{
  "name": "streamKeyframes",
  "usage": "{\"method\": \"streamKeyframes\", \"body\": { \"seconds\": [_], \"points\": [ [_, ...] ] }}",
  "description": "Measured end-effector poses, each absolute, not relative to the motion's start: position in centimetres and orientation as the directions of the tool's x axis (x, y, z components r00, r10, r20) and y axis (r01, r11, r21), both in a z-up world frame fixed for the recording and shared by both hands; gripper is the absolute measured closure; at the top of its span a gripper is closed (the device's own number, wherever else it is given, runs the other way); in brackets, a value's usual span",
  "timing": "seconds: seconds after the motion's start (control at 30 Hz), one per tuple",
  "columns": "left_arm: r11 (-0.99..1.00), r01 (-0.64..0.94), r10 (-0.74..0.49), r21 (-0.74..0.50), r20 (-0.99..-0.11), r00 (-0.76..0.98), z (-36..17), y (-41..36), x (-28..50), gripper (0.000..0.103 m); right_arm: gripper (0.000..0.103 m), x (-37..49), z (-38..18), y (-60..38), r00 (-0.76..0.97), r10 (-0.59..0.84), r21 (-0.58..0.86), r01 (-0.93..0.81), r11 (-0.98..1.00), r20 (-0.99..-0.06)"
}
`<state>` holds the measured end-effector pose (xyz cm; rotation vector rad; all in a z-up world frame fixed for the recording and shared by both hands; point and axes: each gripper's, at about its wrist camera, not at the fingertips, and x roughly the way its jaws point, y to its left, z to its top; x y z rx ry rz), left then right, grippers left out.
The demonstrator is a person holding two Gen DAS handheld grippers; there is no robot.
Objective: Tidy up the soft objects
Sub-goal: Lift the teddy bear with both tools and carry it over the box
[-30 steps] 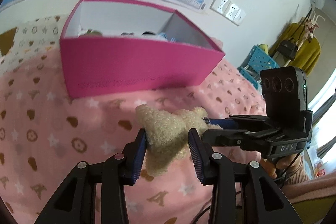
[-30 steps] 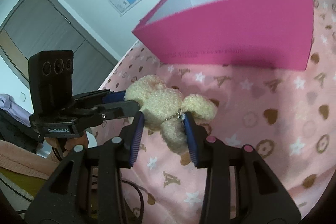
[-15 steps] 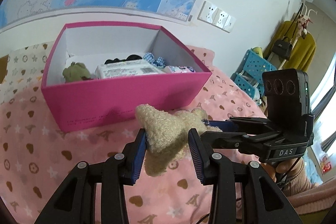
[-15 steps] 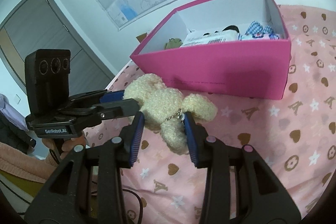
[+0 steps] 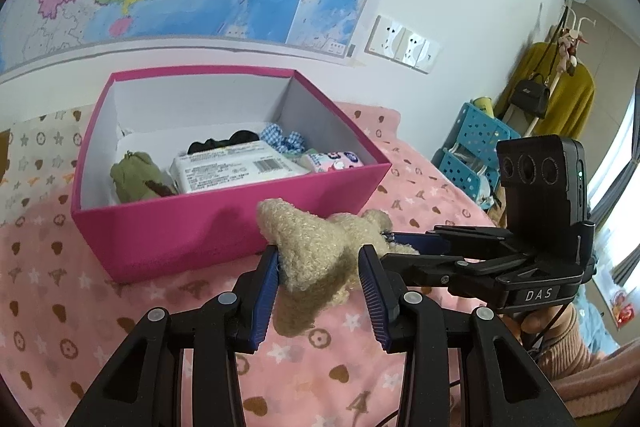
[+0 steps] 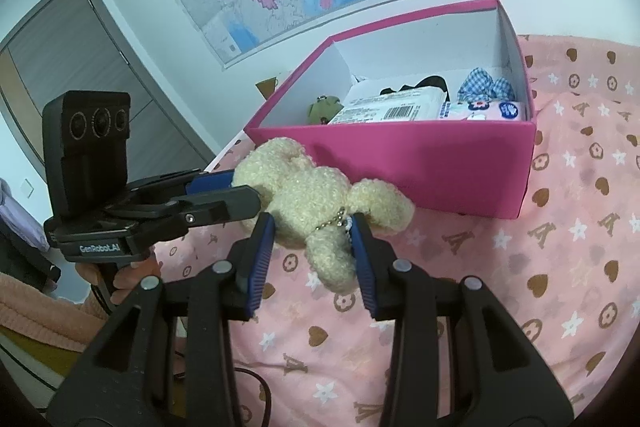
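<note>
A cream plush bear with a bead chain hangs in the air, held from both sides. My left gripper is shut on one part of it and my right gripper is shut on another. The bear is above the pink blanket, just in front of the near wall of an open pink box. The right gripper also shows in the left wrist view, the left gripper in the right wrist view.
The box holds a green plush, a white wipes pack, a black item, a blue checked cloth and a small pink pack. A wall with a map stands behind. A blue crate is at the right.
Both grippers have risen with the bear, so the box now appears lower and its inside is visible. The grip on the bear has not changed.
</note>
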<state>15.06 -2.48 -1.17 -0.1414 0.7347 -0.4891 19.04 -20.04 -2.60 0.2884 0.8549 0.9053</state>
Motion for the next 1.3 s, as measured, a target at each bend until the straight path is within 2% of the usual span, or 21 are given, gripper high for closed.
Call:
{"method": "streamKeyframes", "body": {
  "seconds": [1.3],
  "points": [
    [0.873,0.407,-0.486,-0.271,-0.571,0.662,1.4,-3.9,18.0,0.064,0.062,20.7,0.1,-21.6,0.418,0.757,0.483,-0.591,0.646,-0.502]
  ]
}}
